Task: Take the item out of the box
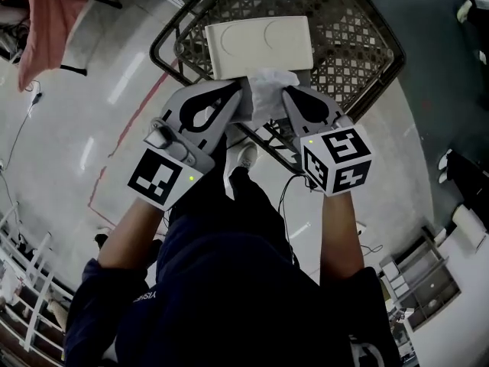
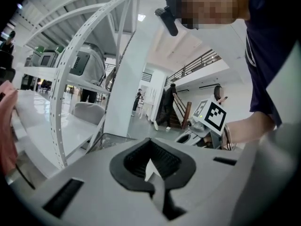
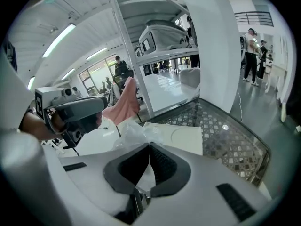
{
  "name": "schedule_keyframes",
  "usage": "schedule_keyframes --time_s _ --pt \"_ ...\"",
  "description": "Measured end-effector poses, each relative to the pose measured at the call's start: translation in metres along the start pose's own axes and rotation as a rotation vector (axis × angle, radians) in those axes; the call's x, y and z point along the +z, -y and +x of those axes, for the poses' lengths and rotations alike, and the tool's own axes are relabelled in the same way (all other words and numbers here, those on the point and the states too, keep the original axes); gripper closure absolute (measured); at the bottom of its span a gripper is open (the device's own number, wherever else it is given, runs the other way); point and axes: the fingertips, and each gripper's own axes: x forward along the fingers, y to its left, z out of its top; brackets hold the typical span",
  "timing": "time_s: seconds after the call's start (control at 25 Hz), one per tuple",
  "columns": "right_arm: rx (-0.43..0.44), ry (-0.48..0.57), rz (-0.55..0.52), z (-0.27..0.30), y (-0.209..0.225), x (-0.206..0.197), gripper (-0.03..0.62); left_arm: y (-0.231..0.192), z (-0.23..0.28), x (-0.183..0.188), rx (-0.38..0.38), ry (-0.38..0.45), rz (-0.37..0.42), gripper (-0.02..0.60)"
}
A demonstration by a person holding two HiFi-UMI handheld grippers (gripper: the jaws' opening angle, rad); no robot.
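A pink cloth (image 1: 46,14) is seen at the far left, well clear of the glass-topped table (image 1: 359,29). The left gripper (image 1: 235,104) is held above the table's near edge. Its jaws are drawn together on a thin fold of the white plastic bag (image 1: 267,90), and a white sliver is seen pinched between the pads in the left gripper view. The crumpled bag is suspended between the two grippers, just at the near edge of the white box (image 1: 260,46) and overlapping that edge. Whether any part of it remains inside the box cannot be told. The box is laid flat on the lattice-patterned top, somewhat nearer the table's left edge than its right. The right gripper (image 1: 290,98) is clamped on the bag's right side, with crinkled plastic caught between its closed pads.
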Motion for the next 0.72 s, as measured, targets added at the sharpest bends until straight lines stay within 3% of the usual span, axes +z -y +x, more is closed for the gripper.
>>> schedule_keyframes --time_s 0.72 --pt "-0.062 0.298 -0.115 -0.1 -0.026 0.1 0.566 0.034 -0.01 0.111 -0.019 0.151 0.167 0.577"
